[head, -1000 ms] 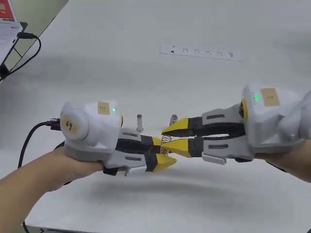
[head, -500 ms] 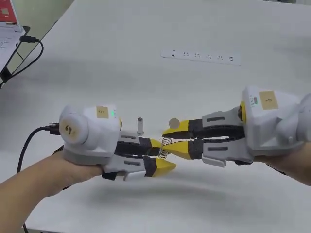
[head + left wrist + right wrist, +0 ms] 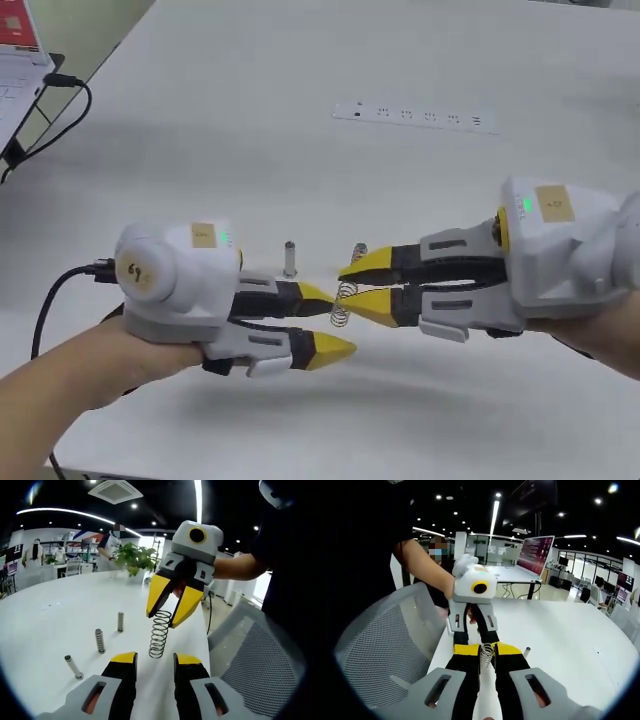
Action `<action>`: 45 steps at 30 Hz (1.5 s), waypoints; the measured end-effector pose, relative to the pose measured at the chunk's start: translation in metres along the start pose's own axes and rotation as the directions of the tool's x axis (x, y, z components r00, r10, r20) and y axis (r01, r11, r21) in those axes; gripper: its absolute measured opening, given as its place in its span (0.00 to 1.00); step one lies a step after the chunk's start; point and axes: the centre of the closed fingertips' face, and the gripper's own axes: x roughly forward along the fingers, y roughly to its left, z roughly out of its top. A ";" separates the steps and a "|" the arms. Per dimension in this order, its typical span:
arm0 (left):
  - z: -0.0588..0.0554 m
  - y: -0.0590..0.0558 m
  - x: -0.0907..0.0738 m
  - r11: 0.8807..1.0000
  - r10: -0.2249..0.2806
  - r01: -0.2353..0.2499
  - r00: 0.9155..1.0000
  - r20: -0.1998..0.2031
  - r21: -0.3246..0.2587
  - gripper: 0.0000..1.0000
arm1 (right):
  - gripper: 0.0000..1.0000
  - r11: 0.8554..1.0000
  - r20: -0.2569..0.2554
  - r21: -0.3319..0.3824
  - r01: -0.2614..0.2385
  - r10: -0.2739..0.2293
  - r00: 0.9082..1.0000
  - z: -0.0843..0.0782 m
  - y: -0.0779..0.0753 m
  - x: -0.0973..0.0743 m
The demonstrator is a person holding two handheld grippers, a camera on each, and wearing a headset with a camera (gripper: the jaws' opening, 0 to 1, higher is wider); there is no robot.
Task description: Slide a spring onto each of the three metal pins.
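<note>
Centre of the head view: the right gripper has its yellow jaws closed on the upper end of a loose spring. The coil hangs free below, probably so that its open lower end can be lowered over a pin. The left gripper faces it with jaws parted and holding nothing, its tips just under the spring's free end, apparently ready to steady or guide the coil. In the lower left of the left gripper view stands the bare pin, the likely target. Beside it are the nearer sprung pin and the farther sprung pin, each already carrying a coil. All three stand upright on the white workbench. In the head view the bare pin rises just above the left gripper's upper jaw, so that gripper may crowd the approach. A power strip lies well apart at upper centre, a cable trails at the left edge, and a laptop occupies the upper left corner.
</note>
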 end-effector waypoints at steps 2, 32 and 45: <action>0.000 0.002 -0.001 1.000 0.009 -0.009 1.000 0.005 0.002 0.26 | 0.08 1.000 -0.001 -0.001 0.001 -0.001 1.000 0.000 0.000 0.000; -0.012 0.031 -0.038 0.980 0.197 -0.196 0.980 0.034 -0.034 0.81 | 0.08 0.999 -0.022 0.015 0.051 -0.051 0.998 -0.008 -0.008 0.002; -0.017 0.047 -0.057 0.959 0.278 -0.275 0.960 0.045 -0.061 0.98 | 0.08 0.997 -0.027 0.023 0.079 -0.079 0.997 -0.010 -0.015 0.000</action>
